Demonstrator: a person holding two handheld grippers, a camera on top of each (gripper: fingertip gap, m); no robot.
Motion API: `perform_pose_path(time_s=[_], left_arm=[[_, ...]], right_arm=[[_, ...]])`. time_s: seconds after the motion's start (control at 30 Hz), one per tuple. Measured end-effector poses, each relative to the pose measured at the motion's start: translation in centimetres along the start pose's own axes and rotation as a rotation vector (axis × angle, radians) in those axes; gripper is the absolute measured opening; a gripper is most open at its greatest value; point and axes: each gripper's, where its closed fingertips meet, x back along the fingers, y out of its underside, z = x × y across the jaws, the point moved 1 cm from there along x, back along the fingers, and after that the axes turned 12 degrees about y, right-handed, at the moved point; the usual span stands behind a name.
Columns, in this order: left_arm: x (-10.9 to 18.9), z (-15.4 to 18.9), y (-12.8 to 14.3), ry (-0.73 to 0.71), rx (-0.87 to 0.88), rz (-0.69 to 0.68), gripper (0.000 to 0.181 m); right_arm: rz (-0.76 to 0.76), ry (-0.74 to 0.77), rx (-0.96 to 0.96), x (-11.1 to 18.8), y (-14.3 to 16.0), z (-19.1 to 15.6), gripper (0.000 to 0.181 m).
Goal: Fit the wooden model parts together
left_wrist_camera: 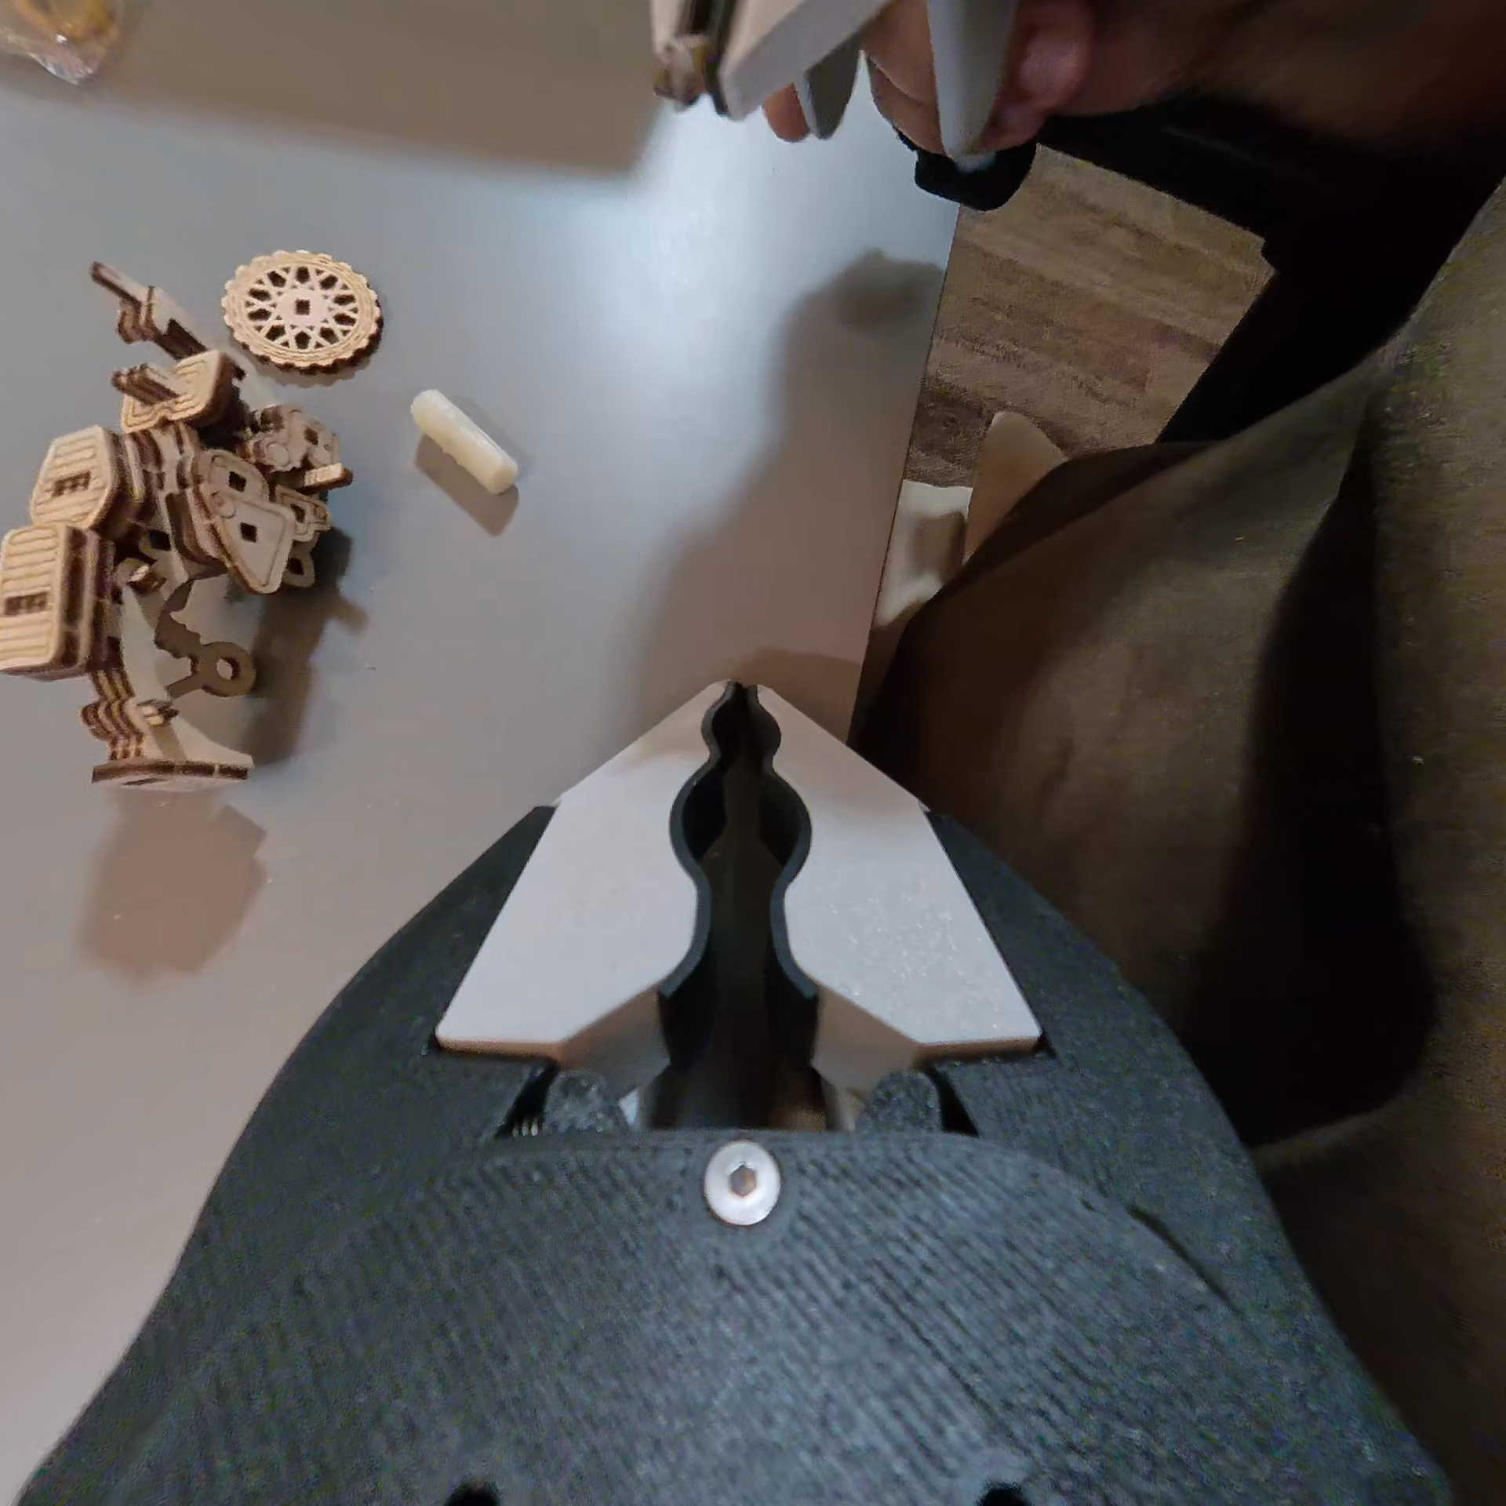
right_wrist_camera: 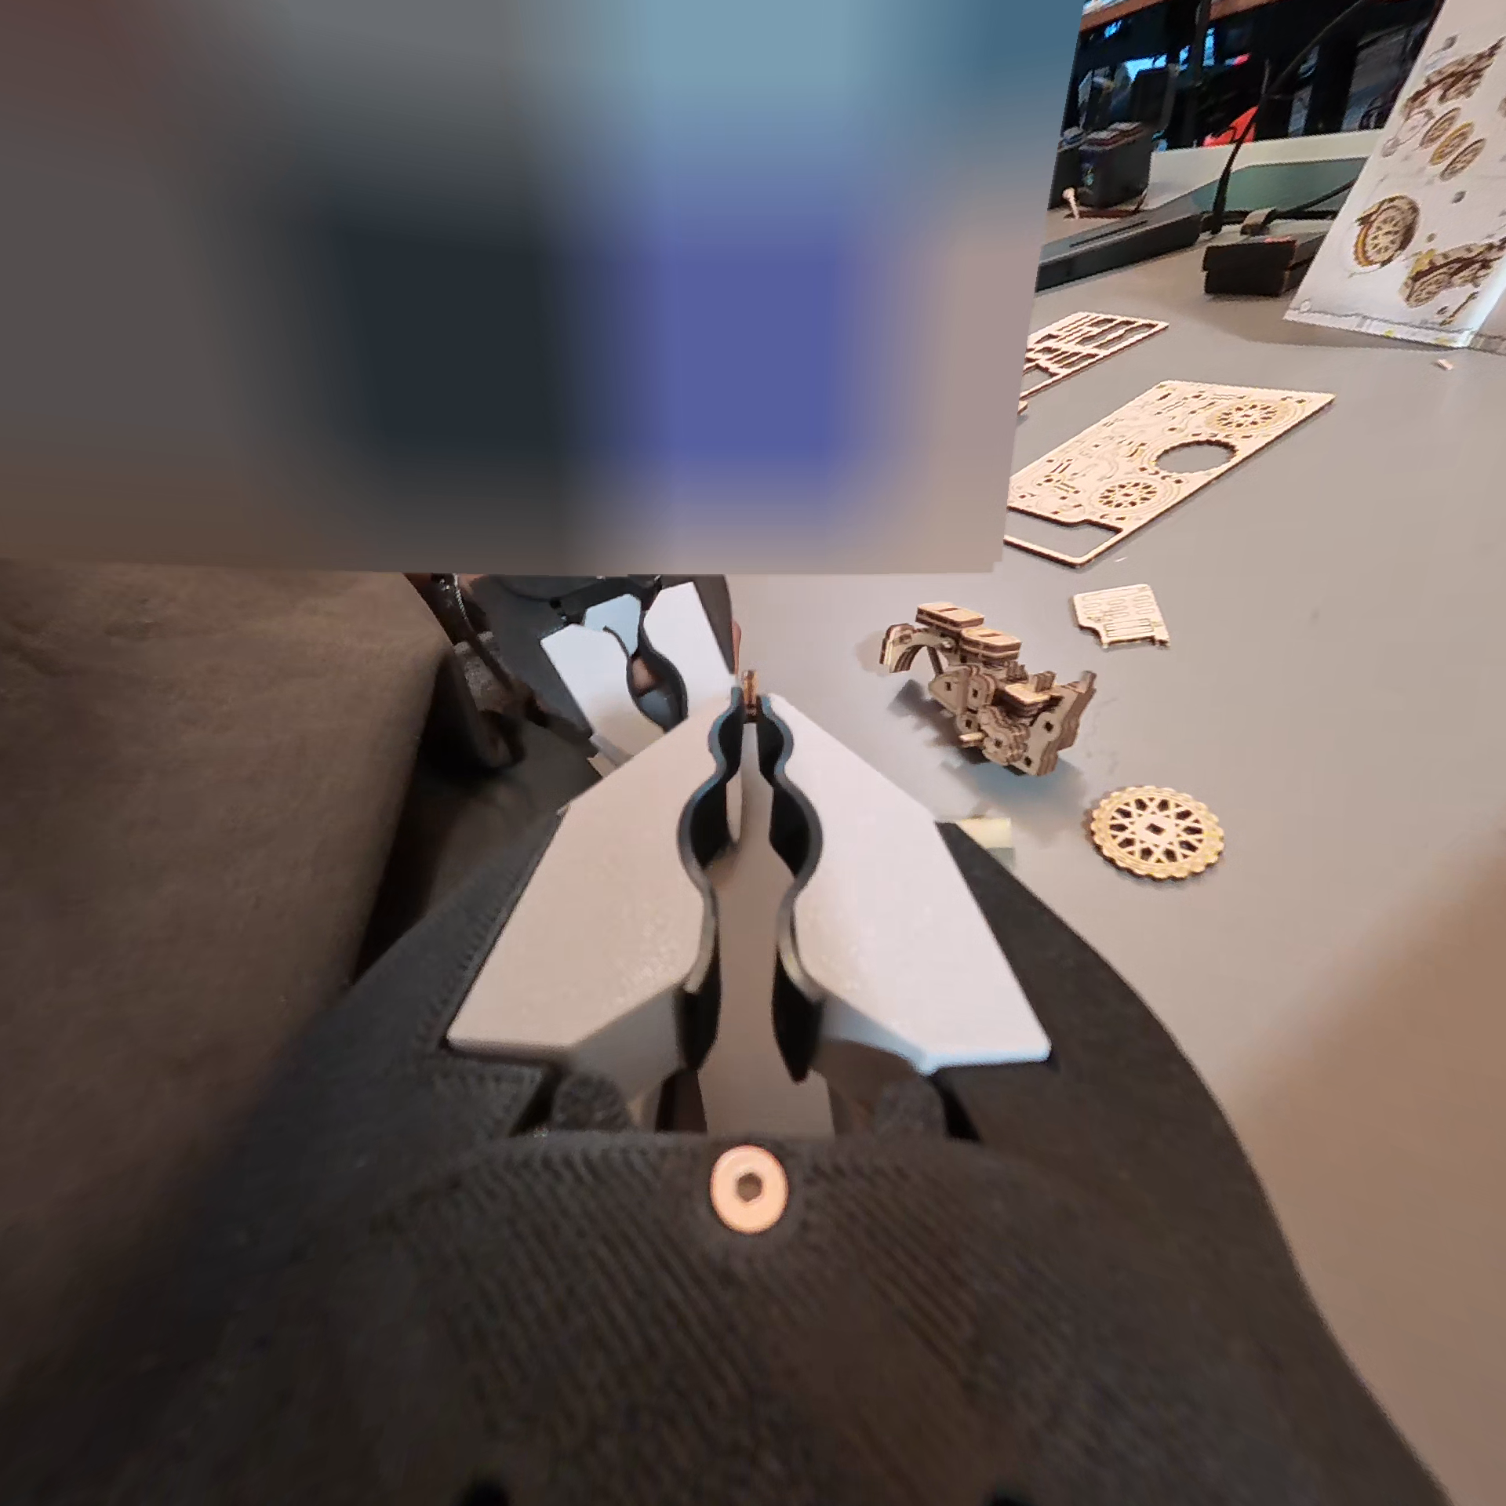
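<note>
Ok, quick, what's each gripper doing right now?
Left gripper: shut, holding nothing.
Right gripper: shut on a small wooden piece.

We see bare table [left_wrist_camera: 636, 456] around the left gripper [left_wrist_camera: 740, 693]. At ten o'clock, the wooden model [left_wrist_camera: 163, 521], wheel [left_wrist_camera: 303, 314] and little stick [left_wrist_camera: 463, 442] block us.

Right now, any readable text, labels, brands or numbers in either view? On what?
None can be read.
Instruction sheet: printed diagrams, any print too small.
Wooden part sheet: cut patterns only.
Wooden model: engraved lines, no legible characters.
Small wooden part in right hand-held gripper: too small to tell.
</note>
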Motion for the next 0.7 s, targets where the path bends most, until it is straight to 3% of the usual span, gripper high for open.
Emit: perform_pose_path(time_s=[0.03,0.13,0.3,0.37,0.7], left_arm=[[0.2,-0.1,-0.1,0.005,0.015,0.017,0.002],[1.1,-0.4,-1.3,0.072,0.111,0.143,0.001],[4.6,0.1,-5.3,0.316,0.309,0.512,0.000],[5.6,0.5,-6.2,0.393,0.337,0.599,0.000],[5.9,2.6,-7.8,0.538,0.341,0.685,0.000]], right_arm=[[-0.004,-0.002,0.003,0.0,0.1,-0.1,0.001],[-0.030,-0.024,0.004,-0.2,0.5,-0.5,0.001],[-0.065,-0.098,-0.026,-0.7,1.0,-1.8,0.001],[-0.048,-0.134,-0.056,-0.8,0.7,-2.5,0.001],[-0.001,-0.232,-0.140,-0.7,-0.1,-3.8,0.000]])
